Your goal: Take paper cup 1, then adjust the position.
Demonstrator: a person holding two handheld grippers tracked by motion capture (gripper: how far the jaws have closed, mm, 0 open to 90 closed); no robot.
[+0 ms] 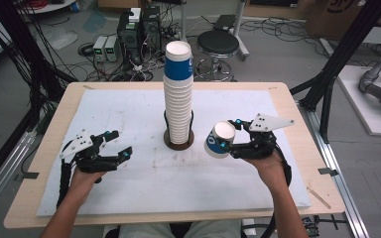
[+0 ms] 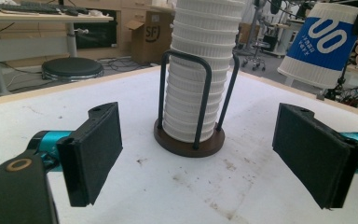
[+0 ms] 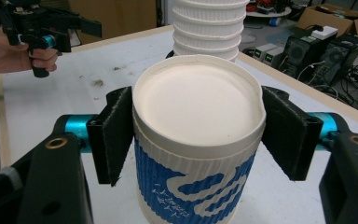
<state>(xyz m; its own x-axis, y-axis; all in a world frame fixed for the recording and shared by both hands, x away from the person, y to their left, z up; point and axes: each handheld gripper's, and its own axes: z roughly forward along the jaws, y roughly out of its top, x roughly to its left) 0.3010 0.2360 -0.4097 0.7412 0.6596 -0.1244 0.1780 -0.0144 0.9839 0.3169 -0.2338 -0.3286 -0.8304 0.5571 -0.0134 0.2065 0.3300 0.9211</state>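
The right hand-held gripper [image 1: 226, 141] pinches a blue-and-white paper cup [image 1: 219, 139], printed with a large white "00", tilted just right of the cup stack [image 1: 178, 94]. The left hand-held gripper [image 1: 120, 155], jaws spread with nothing between them, sits left of that stack in its wire holder [image 2: 189, 140]. Bare white counter [image 1: 129, 183] lies open around the stack.
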